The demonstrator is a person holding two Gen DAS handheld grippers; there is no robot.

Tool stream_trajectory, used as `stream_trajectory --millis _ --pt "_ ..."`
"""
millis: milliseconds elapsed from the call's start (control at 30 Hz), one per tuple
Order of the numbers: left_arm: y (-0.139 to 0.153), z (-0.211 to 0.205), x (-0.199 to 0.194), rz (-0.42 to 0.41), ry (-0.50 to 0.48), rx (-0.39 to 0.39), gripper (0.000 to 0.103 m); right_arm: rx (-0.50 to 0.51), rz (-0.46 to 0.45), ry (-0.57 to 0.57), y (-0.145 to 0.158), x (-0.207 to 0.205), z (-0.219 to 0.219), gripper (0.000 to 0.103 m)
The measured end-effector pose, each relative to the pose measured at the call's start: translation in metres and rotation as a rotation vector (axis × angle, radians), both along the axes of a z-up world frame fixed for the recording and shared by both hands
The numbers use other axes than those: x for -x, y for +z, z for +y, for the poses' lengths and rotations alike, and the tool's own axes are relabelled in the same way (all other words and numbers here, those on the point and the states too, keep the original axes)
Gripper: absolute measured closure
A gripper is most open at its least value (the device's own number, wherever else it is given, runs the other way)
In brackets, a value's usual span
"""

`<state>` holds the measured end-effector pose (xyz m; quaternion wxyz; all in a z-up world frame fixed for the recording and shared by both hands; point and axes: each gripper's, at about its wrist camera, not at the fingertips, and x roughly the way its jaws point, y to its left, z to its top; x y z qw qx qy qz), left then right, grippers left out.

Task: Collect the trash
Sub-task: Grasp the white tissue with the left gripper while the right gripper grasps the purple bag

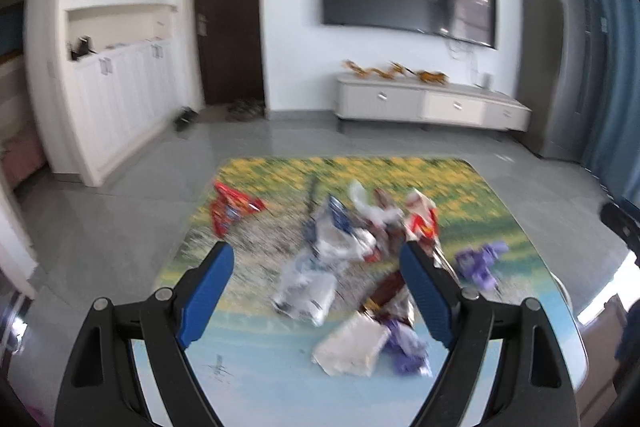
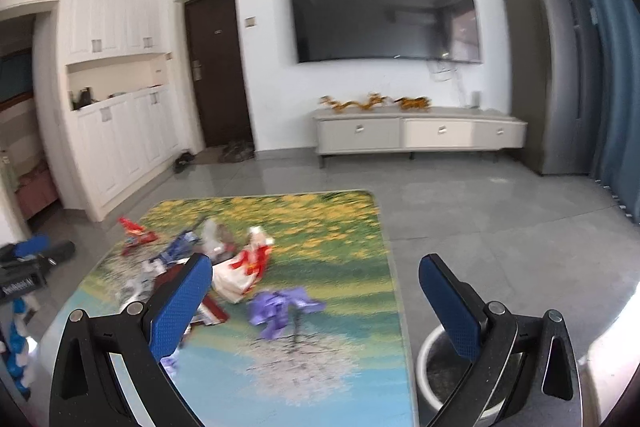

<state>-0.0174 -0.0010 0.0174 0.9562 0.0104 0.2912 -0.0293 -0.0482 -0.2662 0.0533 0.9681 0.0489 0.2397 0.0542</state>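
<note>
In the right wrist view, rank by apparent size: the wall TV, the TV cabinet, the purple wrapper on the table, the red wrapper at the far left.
1. Wall TV
2. TV cabinet
3. Purple wrapper
4. Red wrapper

The wrappers lie nearer the camera, and motion blur softens their edges, so 3 against 4 is less sure.

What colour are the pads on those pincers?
Blue, on black arms; clearest on the right gripper in the right wrist view.

Left gripper [image 1: 316,291] and right gripper [image 2: 316,303], both level, blue-padded fingers [image 1: 208,291] spread wide, nothing between.
</note>
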Motion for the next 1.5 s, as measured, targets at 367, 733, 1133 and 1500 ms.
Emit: stream_trajectory --millis 367,733,1133,1500 --pt "-0.069 -0.007 -0.004 0.194 -0.208 -0.005 0.028 -0.108 0.221 0.298 -0.046 -0.034 0.035 0.020" --pt "-0.117 -0.006 -0.025 0.333 -0.323 0.031 0.046 -0.151 0.435 0.558 -0.093 -0.052 0.091 0.050" --pt "-0.131 0.026 -0.025 0.342 -0.323 0.082 0.094 -0.069 0.553 0.615 -0.113 -0.068 0.141 0.051" --pt "-0.119 0.056 -0.008 0.307 -0.296 0.166 0.101 0.006 0.611 0.593 -0.127 -0.068 0.163 0.074"
